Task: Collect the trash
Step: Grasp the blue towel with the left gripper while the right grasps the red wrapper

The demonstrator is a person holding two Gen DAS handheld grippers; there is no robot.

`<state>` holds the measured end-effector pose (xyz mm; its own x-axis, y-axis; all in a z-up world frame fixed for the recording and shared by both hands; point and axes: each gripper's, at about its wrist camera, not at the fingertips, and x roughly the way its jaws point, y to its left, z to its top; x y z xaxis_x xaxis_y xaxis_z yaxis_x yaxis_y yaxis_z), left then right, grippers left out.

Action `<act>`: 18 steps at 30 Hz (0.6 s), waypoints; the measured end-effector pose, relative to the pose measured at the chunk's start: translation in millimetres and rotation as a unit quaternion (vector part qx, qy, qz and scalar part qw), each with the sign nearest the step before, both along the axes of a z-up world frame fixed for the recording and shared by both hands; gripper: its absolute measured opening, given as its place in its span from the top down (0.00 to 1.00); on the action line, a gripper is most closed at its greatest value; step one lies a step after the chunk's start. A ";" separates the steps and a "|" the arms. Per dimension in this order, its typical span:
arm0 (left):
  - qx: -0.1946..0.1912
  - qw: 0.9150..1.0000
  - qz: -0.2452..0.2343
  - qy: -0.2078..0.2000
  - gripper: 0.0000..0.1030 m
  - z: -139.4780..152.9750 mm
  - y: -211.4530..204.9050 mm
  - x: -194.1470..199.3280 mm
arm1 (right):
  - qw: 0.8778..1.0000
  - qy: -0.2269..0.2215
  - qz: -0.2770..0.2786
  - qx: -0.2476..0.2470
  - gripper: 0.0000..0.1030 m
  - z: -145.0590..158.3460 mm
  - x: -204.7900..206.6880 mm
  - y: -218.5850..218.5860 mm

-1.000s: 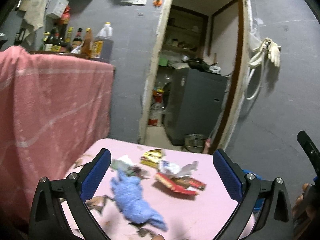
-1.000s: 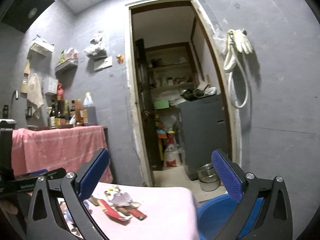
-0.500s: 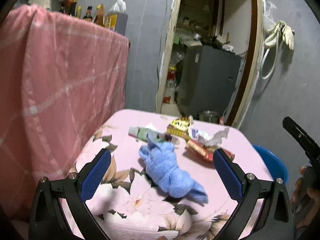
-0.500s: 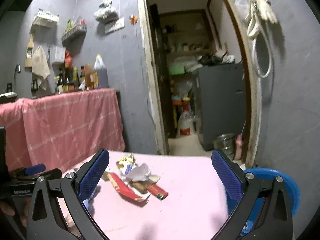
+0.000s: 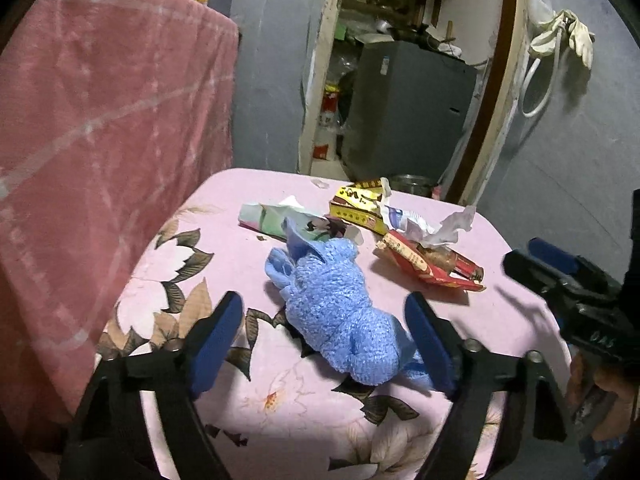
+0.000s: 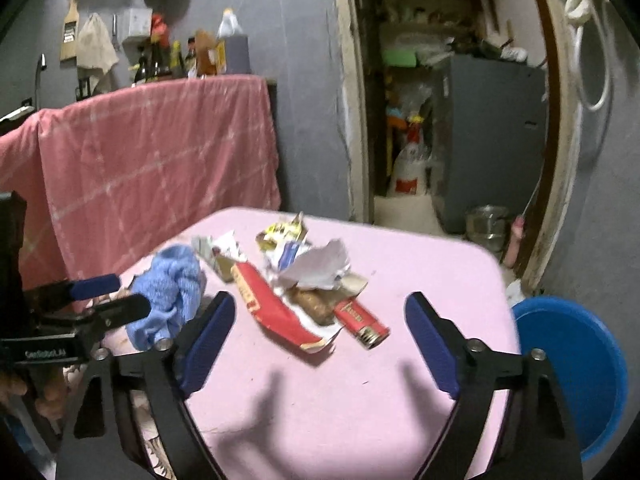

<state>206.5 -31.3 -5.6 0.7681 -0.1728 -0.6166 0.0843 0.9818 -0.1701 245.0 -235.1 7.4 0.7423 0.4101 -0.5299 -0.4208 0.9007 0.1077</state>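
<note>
A crumpled blue cloth lies on the pink floral table, between the fingers of my left gripper. Its jaws are closing and the left pad still stands clear of the cloth. Behind the cloth lies a trash pile: a green-and-white carton, a yellow wrapper, crumpled white paper and a torn red packet. My right gripper hovers low in front of the red packet. Its jaws are closing with nothing touching the pads.
A blue basin sits on the floor beside the table's right edge. A pink blanket drapes a counter on the left. An open doorway with a grey cabinet lies behind the table. A hand holds the right gripper.
Both grippers sank and tilted down toward the table, and their jaws narrowed. The left one came in around the blue cloth. The right one drew nearer the red packet.
</note>
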 end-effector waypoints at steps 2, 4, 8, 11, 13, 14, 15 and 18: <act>-0.005 1.000 -0.006 0.006 0.37 -1.9 0.9 3.9 | 1.000 0.014 0.006 -0.001 0.24 -5.3 4.9 2.5; -0.013 1.000 -0.014 0.013 0.45 -3.6 2.0 6.8 | 1.000 0.025 0.012 -0.010 0.27 -9.9 8.7 6.7; -0.038 0.999 -0.029 0.024 0.55 -6.5 3.8 9.7 | 0.998 0.050 0.026 -0.031 0.32 -19.5 14.2 18.1; -0.037 0.999 -0.031 0.021 0.56 -6.8 3.5 8.1 | 0.996 0.070 0.029 -0.053 0.40 -30.9 18.4 27.5; -0.038 0.999 -0.032 0.022 0.59 -7.2 4.4 7.7 | 0.995 0.075 0.029 -0.065 0.49 -33.3 19.8 31.4; -0.040 0.998 -0.032 0.024 0.60 -7.6 5.5 8.0 | 0.995 0.074 0.028 -0.068 0.50 -33.3 19.8 31.9; -0.043 0.998 -0.033 0.025 0.61 -7.7 6.5 8.4 | 0.994 0.073 0.026 -0.071 0.50 -33.4 19.9 31.9; -0.049 0.998 -0.035 0.027 0.64 -7.0 8.5 10.0 | 0.994 0.073 0.023 -0.074 0.54 -32.4 21.1 32.3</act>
